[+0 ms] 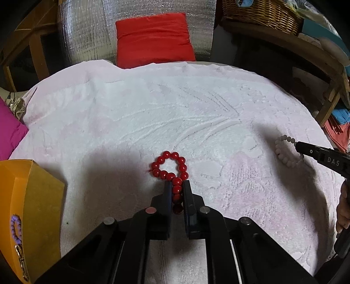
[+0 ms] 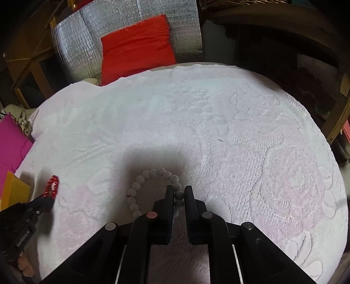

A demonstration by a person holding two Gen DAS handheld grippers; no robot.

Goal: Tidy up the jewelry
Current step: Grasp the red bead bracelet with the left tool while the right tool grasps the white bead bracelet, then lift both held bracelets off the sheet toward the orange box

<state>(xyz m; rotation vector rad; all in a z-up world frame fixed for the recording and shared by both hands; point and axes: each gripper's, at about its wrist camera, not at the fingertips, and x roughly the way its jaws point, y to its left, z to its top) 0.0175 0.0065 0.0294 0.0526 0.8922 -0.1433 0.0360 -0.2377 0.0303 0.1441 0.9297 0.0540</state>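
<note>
Left gripper (image 1: 177, 185): jaws clamped on the near strand of a red bead bracelet (image 1: 170, 166), beads pinched between the two pads; remaining loop lying ahead of the fingertips on the white textured towel (image 1: 153, 104).

Right gripper (image 2: 177, 190): jaws clamped on a white bead bracelet (image 2: 151, 174), one side of the ring caught between the pads, the rest curving left and ahead over the towel. Whether lifted clear or resting on the cloth: cannot tell.

Both bracelets well apart, red to the left, white to the right.

Orange box (image 1: 32, 196) at the left edge of the towel, holding a purple bead bracelet (image 1: 16, 228) and a gold chain (image 1: 20, 260).

Beyond the towel: red cushion (image 1: 153, 41), silver foil sheet (image 1: 87, 32), wicker basket (image 1: 262, 13). Magenta cushion (image 1: 11, 131) at far left.
</note>
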